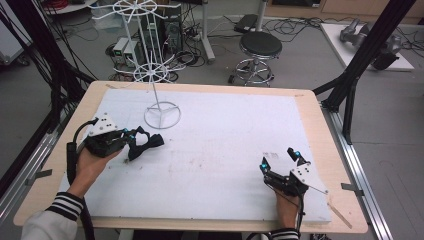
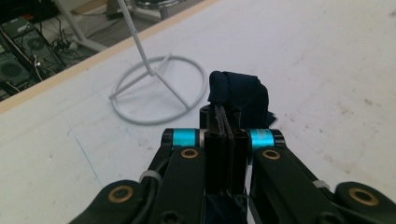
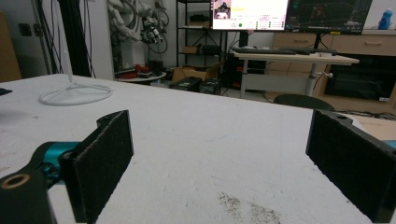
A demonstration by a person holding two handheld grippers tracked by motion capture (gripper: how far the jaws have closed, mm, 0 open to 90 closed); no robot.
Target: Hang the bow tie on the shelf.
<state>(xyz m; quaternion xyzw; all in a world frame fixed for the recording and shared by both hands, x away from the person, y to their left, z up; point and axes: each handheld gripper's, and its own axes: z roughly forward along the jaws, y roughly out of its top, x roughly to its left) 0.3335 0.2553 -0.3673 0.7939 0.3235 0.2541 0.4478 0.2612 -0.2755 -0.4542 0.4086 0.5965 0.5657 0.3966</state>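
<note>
A dark navy piece of cloth (image 1: 148,142) hangs from my left gripper (image 1: 131,142), a little above the white mat at the left. In the left gripper view the jaws are pressed together on the dark cloth (image 2: 239,93), which bunches up just past the left gripper's (image 2: 227,122) tips. A white wire rack (image 1: 161,114) with a ring base stands just beyond it on the mat; its ring base (image 2: 159,95) lies ahead and to the left. My right gripper (image 1: 280,160) rests low at the mat's front right, jaws wide apart, nothing between its pads (image 3: 105,158).
The white mat (image 1: 220,150) covers a wooden table (image 1: 310,105). A black stool (image 1: 260,47) and cables stand on the floor behind. Black frame posts (image 1: 360,55) rise at the right. A desk with monitors (image 3: 289,14) shows far off.
</note>
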